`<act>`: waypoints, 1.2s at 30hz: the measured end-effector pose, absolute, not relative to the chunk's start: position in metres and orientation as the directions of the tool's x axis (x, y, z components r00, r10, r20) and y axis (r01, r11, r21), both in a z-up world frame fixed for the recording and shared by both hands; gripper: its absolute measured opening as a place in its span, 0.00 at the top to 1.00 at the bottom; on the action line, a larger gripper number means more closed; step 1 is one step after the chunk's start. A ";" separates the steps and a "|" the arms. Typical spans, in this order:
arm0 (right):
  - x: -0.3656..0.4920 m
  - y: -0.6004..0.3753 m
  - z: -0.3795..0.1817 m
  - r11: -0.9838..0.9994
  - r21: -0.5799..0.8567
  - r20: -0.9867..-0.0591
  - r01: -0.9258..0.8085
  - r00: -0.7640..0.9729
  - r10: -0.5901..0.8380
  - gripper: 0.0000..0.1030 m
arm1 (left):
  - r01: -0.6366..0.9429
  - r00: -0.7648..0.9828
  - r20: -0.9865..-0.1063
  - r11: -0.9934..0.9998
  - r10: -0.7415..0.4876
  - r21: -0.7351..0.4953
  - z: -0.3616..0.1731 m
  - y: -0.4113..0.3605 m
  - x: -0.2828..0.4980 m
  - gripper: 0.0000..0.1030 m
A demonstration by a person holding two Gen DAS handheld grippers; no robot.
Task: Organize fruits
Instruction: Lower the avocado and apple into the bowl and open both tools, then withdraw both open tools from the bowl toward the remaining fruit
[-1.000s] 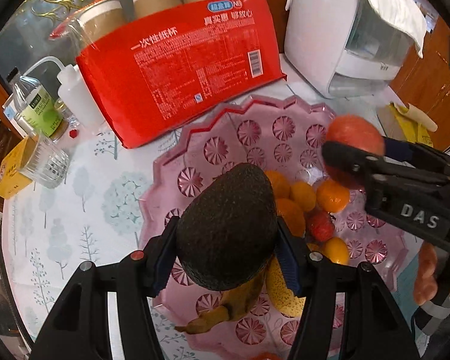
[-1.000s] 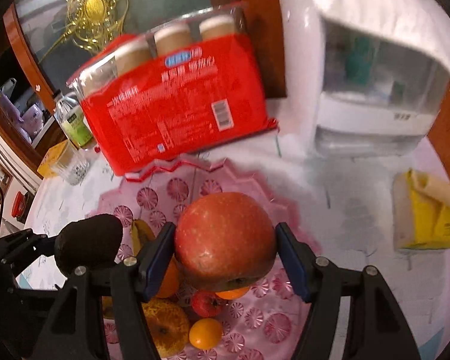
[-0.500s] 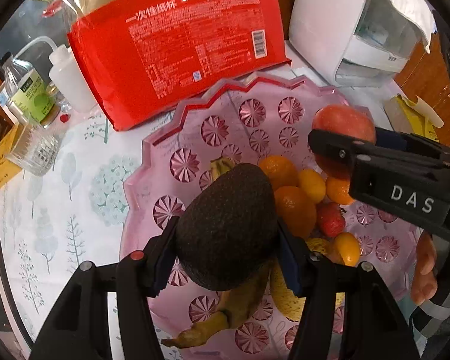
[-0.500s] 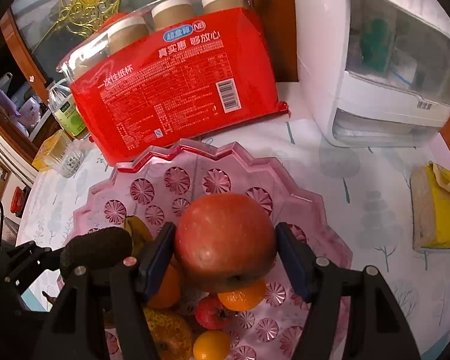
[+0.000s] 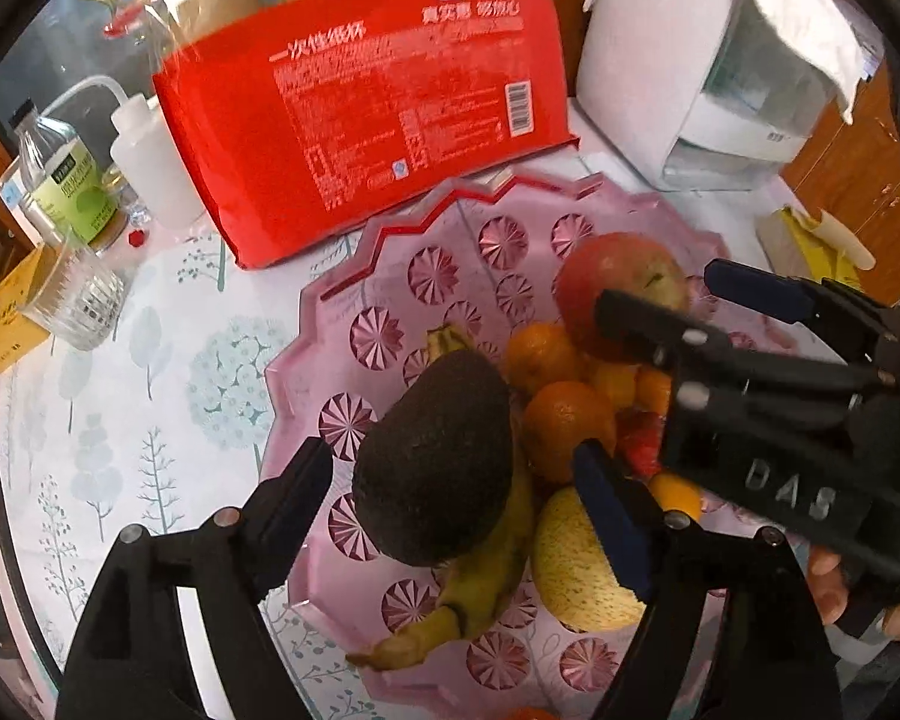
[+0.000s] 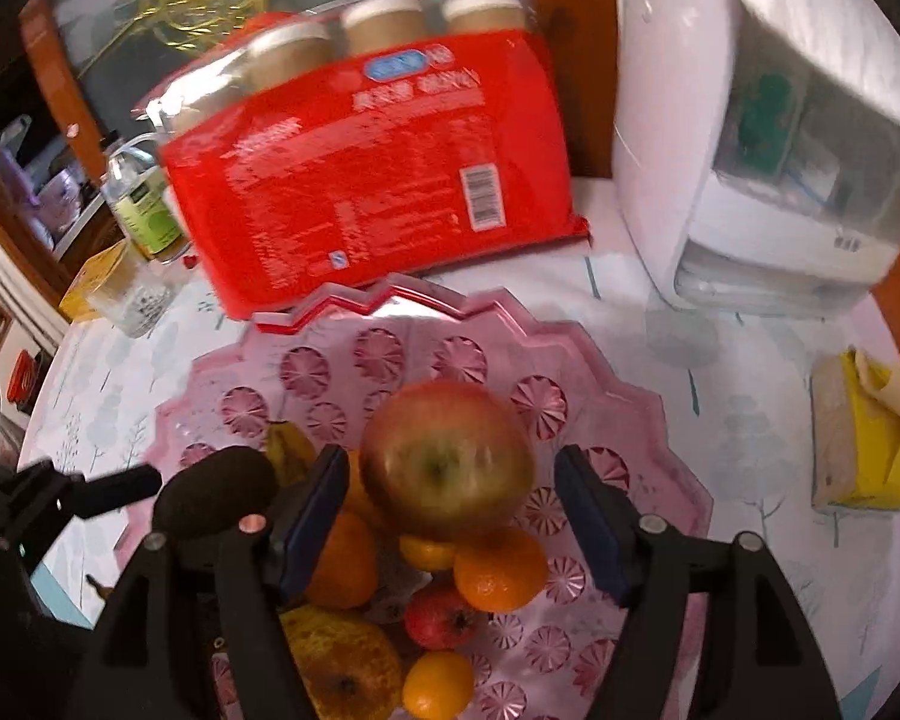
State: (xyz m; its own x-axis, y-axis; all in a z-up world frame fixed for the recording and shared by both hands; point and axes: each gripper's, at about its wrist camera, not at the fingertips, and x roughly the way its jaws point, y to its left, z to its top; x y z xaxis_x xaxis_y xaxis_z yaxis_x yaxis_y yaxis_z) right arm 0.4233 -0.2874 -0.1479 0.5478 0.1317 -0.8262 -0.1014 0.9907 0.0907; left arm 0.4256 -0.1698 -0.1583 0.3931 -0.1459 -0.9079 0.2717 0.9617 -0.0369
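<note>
Both claws releasing fruit over the pink bowl.

I found the left gripper with jaws opening, gaps showing on both sides of the avocado, which lay on the banana in the pink bowl; released, in my judgement, so it would settle among the fruit already gathered. The right gripper was likewise opening, pads clear of the apple, which sat atop the oranges near the bowl's middle, blurred as if just let go. Both claws pointed steeply down over the bowl. The red cup package and white appliance stood behind the bowl.
</note>
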 end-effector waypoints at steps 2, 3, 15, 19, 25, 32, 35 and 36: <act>0.418 -0.285 -0.141 0.990 0.091 -0.820 -0.108 0.556 0.136 0.24 | 0.270 0.394 -0.907 0.962 -0.150 -0.042 -0.153 -0.170 0.423 0.19; 0.416 -0.285 -0.138 0.989 0.095 -0.817 -0.110 0.559 0.141 0.23 | 0.269 0.394 -0.907 0.962 -0.149 -0.041 -0.151 -0.170 0.421 0.17; 0.376 -0.294 -0.103 0.988 0.139 -0.782 -0.068 0.604 0.152 0.06 | 0.263 0.427 -0.895 0.965 -0.131 -0.016 -0.119 -0.159 0.382 0.15; 0.355 -0.299 -0.086 0.984 0.170 -0.760 -0.044 0.631 0.159 0.05 | 0.260 0.450 -0.884 0.966 -0.126 -0.005 -0.103 -0.152 0.362 0.08; 0.320 -0.302 -0.066 0.979 0.204 -0.742 -0.020 0.650 0.168 0.00 | 0.261 0.495 -0.857 0.965 -0.140 -0.007 -0.076 -0.140 0.327 0.01; 0.273 -0.299 -0.043 0.972 0.234 -0.694 -0.028 0.696 0.187 0.00 | 0.245 0.534 -0.824 0.967 -0.188 -0.061 -0.044 -0.115 0.288 0.01; 0.252 -0.295 -0.035 0.971 0.237 -0.671 -0.036 0.717 0.191 0.00 | 0.238 0.560 -0.806 0.969 -0.192 -0.065 -0.033 -0.103 0.271 0.01; 0.245 -0.293 -0.032 0.973 0.228 -0.666 -0.037 0.724 0.183 0.00 | 0.235 0.570 -0.799 0.970 -0.191 -0.065 -0.030 -0.100 0.266 0.01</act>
State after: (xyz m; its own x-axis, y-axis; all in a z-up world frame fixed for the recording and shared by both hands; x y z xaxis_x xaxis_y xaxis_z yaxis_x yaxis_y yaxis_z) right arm 0.2448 -0.2926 -0.0324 0.7235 0.1831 -0.6656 -0.0367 0.9730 0.2277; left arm 0.2661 -0.0995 -0.0300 0.5702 -0.1914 -0.7989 0.2351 0.9698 -0.0646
